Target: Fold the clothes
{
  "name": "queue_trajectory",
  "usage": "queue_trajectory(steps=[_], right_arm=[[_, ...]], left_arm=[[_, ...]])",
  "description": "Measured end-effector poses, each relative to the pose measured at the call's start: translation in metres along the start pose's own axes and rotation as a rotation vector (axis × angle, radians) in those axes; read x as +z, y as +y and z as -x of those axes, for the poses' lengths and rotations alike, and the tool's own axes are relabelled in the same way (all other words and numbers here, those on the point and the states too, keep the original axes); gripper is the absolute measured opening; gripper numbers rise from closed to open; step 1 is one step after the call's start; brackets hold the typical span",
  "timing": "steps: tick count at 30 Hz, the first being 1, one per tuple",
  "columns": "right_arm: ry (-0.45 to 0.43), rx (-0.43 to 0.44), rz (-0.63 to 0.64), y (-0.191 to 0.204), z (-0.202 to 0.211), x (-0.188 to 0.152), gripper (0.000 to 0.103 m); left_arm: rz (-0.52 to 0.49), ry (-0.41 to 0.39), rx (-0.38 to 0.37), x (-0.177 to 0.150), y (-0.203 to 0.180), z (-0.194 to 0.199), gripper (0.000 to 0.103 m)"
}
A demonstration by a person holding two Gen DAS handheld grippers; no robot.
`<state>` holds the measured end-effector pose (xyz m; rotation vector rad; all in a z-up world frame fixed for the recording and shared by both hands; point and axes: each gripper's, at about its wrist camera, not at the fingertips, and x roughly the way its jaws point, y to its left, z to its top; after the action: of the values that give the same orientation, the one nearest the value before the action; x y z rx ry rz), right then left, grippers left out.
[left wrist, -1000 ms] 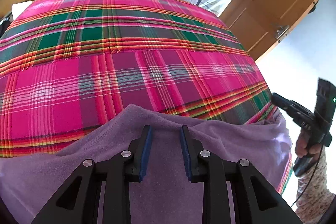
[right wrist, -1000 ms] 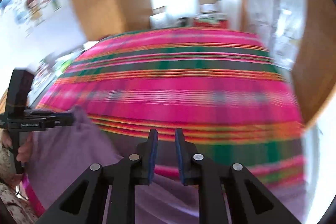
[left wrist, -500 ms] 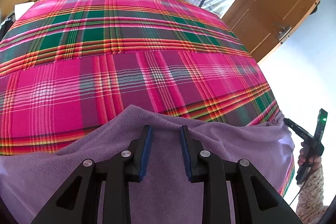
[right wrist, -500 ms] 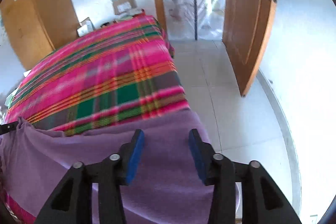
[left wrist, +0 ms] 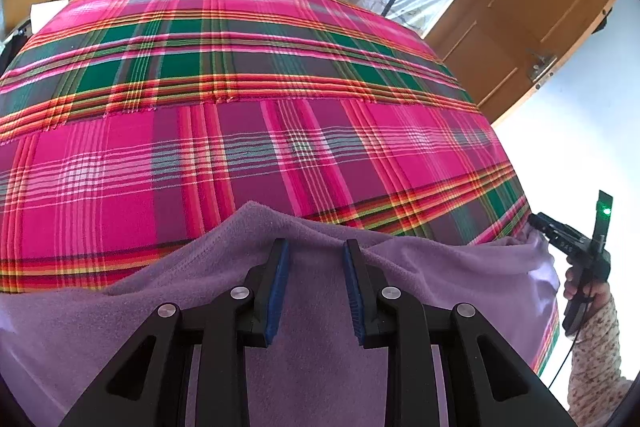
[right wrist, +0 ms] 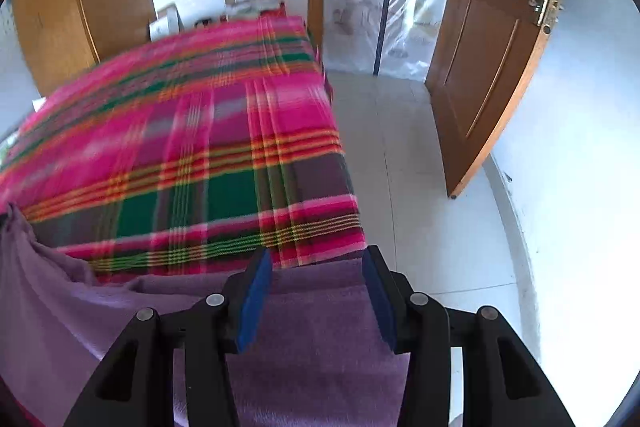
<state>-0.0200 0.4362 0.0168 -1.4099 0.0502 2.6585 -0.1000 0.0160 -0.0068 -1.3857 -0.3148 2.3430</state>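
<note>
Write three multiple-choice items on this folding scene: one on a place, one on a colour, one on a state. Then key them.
1. Where does the purple garment lie?
A. at the near edge of the bed
B. on the floor
C. on the door handle

2. Which colour leads in the plaid bedcover?
A. yellow
B. pink
C. grey

3. How do the right tool jaws stand?
A. shut tight on the garment
B. apart, with purple cloth showing between them
C. clamped on the bedcover

Key: 1 A, it drapes over the near edge under both tools. 2 B, pink fields fill most of it. 3 B, the blue pads stand wide apart.
</note>
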Motion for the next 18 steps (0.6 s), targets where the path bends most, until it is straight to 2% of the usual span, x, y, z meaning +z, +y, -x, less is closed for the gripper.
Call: queue_trajectory(steps=[5, 8, 9, 10, 11, 12, 14, 18], right_arm=[[0.000, 0.033, -0.060, -0.005, 0.003, -0.009, 0.047], [-0.001, 0.016, -0.045, -0.003, 0.004, -0.011, 0.043], [0.000, 0.017, -0.041, -0.002, 0.004, -0.011, 0.040], [0.001, 0.022, -0.040, -0.002, 0.005, -0.011, 0.033], [0.001, 0.026, -0.036, 0.000, 0.006, -0.011, 0.020], [0.001, 0.025, -0.029, 0.002, 0.007, -0.012, 0.014], [0.000, 0.026, -0.015, 0.006, 0.009, -0.013, 0.008], [-0.012, 0.029, -0.036, 0.004, 0.012, -0.014, 0.004]], left_arm=[[0.002, -0.004, -0.002, 0.001, 0.000, 0.000, 0.028], [0.002, -0.007, 0.000, 0.000, -0.001, 0.000, 0.028], [0.002, -0.007, 0.000, 0.000, -0.001, 0.000, 0.028], [0.002, -0.008, 0.000, 0.000, -0.001, 0.000, 0.028], [0.002, -0.009, 0.000, 0.000, 0.000, 0.000, 0.028], [0.003, -0.010, -0.001, 0.000, 0.000, 0.000, 0.028], [0.004, -0.012, -0.001, -0.001, 0.000, 0.000, 0.028], [0.005, -0.011, -0.002, 0.000, 0.000, 0.000, 0.028]])
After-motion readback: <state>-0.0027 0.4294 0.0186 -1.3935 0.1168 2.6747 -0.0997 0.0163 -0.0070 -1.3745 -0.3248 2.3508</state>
